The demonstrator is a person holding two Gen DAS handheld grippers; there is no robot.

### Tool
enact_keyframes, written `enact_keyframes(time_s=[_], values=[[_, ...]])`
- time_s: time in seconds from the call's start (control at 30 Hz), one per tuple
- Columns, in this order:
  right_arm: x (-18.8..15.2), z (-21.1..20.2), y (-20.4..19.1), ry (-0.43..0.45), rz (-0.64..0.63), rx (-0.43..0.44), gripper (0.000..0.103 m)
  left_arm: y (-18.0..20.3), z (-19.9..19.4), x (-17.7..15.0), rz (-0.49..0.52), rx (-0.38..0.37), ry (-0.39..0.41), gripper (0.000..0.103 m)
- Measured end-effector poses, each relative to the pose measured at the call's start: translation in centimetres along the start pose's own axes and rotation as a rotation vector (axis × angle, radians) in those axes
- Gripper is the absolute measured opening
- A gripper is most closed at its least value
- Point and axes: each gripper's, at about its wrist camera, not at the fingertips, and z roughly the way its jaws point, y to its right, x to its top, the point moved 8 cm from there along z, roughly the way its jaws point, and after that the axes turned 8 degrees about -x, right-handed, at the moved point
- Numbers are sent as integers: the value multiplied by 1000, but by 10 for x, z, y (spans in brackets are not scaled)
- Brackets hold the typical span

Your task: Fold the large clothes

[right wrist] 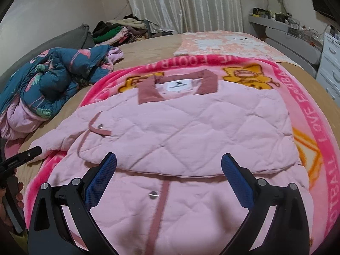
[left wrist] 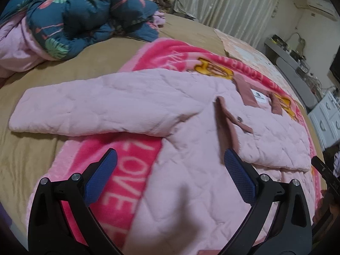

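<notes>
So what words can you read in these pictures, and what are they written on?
"LOVE": white letters on the pink blanket, seen upside down from the left wrist.
"FOOTBALL LOVE": along the blanket's right border in the right wrist view; the letters after it are too warped to read.
"FOOTBA": along its top border, upside down, partly covered.
White neck label inside the pink quilted jacket: a logo and print, too small to read.

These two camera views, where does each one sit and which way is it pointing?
Left wrist: sits on the left gripper, looking forward and down at the pink quilted jacket with its outstretched sleeve; own two open fingers show.
Right wrist: sits on the right gripper, facing the jacket's collar and the curtain; own open fingers and a hand at the left edge show.
Shared: the jacket, pink blanket, blue floral quilt.
</notes>
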Motion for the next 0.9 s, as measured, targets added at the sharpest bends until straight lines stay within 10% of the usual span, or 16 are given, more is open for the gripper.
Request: enact_keyframes(time_s=[0.9], values=[[9,2,-176,9,-209,151,98,-125,-45,20,-204,141,142,94]])
